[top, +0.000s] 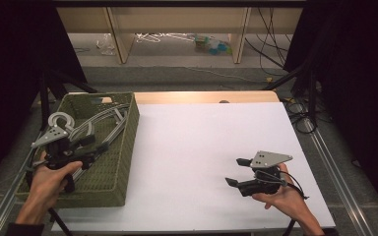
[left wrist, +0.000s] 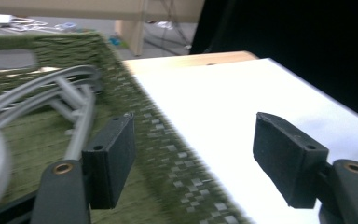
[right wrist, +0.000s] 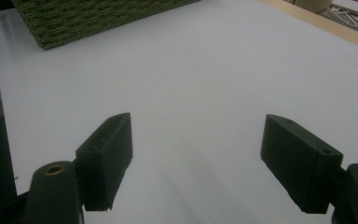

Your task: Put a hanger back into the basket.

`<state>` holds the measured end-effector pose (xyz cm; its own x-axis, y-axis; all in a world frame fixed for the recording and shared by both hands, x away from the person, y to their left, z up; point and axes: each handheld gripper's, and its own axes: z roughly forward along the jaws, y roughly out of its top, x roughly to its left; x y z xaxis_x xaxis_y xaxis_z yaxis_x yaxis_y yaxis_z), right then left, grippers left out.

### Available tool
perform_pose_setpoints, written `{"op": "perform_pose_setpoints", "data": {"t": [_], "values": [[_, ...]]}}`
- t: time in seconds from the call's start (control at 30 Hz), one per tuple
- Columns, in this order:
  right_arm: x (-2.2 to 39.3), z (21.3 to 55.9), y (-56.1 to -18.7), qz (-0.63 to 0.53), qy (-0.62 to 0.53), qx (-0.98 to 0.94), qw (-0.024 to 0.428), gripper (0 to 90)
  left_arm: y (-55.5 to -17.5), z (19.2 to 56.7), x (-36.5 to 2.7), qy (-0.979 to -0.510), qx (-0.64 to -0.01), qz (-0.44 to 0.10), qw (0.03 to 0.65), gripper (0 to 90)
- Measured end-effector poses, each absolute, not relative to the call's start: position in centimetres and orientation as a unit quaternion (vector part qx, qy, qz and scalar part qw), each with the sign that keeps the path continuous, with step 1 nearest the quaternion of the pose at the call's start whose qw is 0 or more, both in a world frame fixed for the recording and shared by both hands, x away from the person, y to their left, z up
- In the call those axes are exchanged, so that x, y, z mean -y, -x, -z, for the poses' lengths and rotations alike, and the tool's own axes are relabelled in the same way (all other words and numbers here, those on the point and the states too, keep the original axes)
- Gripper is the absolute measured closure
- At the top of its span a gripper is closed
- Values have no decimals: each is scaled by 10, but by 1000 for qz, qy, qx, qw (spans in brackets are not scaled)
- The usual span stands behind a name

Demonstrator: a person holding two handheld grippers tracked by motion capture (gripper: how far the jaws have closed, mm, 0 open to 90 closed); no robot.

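White table (top: 202, 147) lies bare right of the basket (top: 123, 147), where grey hangers (top: 103, 123) lie tangled. Your left gripper (left wrist: 193, 156) straddles its right wall, jaws spread — the right gripper (top: 234, 172) waits well right, spread too. Dive blind and you'll snag several hangers.

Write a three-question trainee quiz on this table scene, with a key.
1. True or false: the grey hangers lie inside the green woven basket.
2. The left gripper is: A) open, its jaws either side of the basket's wall; B) shut on a hanger; C) resting flat on the white sheet.
3. What lies beneath the right gripper?

Key: 1 true. 2 A. 3 the white sheet covering the table; its jaws are open and empty.
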<state>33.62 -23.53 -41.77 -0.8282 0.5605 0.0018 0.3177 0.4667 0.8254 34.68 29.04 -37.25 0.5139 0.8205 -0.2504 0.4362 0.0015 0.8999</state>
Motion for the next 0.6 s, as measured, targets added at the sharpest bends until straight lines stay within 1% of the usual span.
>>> {"op": "perform_pose_setpoints", "data": {"t": [0.2, 0.3, 0.47, 0.53, 0.6], "values": [[236, 419, -336, -448, -263, -844, 135, 232, -335, 371, -265, -689, -425, -177, 559, 285], [236, 420, -336, -455, -267, -838, 141, 222, -332, 374, -253, -696, -414, -173, 560, 279], [236, 419, -335, -459, -269, -836, 136, 216, -325, 377, -233, -707, -390, -169, 565, 275], [236, 419, -335, -463, -268, -833, 144, 215, -322, 378, -221, -713, -375, -165, 569, 268], [236, 419, -334, -463, -270, -833, 140, 215, -319, 381, -214, -711, -373, -161, 574, 268]]}}
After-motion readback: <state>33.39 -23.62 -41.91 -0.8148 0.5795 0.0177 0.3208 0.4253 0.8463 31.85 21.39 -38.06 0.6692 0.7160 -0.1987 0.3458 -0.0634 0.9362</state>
